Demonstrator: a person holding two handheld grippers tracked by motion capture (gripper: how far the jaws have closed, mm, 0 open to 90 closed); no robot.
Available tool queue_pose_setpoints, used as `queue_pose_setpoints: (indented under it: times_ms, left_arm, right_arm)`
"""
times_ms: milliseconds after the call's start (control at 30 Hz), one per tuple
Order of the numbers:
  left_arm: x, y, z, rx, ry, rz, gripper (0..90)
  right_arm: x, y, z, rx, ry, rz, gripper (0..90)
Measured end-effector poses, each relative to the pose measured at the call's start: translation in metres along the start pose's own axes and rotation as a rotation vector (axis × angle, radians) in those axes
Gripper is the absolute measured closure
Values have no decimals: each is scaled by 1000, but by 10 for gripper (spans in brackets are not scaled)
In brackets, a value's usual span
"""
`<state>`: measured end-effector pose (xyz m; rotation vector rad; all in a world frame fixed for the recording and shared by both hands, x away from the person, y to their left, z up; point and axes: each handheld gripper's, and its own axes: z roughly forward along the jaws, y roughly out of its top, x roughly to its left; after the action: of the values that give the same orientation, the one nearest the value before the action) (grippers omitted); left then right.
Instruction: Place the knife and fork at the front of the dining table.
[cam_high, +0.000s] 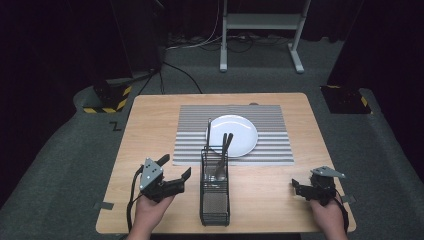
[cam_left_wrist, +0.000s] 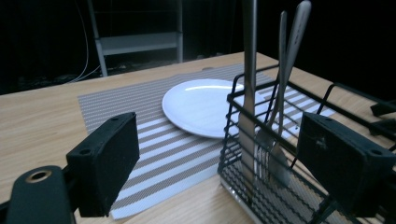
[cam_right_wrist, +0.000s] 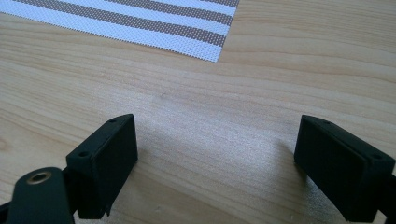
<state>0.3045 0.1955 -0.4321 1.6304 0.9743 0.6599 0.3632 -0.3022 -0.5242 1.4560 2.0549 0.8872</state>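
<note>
A black wire caddy (cam_high: 215, 200) stands on the wooden table (cam_high: 150, 125) near the front middle. Three pieces of cutlery (cam_high: 223, 150) stand upright in its far end, among them a fork (cam_left_wrist: 265, 149). Beyond it a white plate (cam_high: 235, 134) lies on a striped placemat (cam_high: 270, 125). My left gripper (cam_high: 176, 166) is open just left of the caddy (cam_left_wrist: 327, 102), pointing toward its far end and the plate (cam_left_wrist: 201, 105). At the front right my right gripper (cam_high: 296, 187) is open and low over bare wood (cam_right_wrist: 210, 107), nothing between its jaws.
The placemat's corner (cam_right_wrist: 205, 44) lies ahead of the right gripper. Grey tape tabs (cam_high: 103, 205) mark the table's front corners. A white metal stand (cam_high: 260, 22) and yellow-black taped bases (cam_high: 107, 100) sit on the floor beyond the table.
</note>
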Motion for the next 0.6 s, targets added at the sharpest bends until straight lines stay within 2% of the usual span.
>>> queue_pose_setpoints:
  times_ms: [233,433,600]
  left_arm:
    - [-9,11,15,17,-5,10,133]
    - [-18,19,31,34,-7,54,136]
    - [-23,23,44,40,-10,69,142]
  right_arm:
    - [0,0,0,1,0,1,132]
    - [0,0,0,1,0,1,132]
    - [0,0,0,0,1,-1,133]
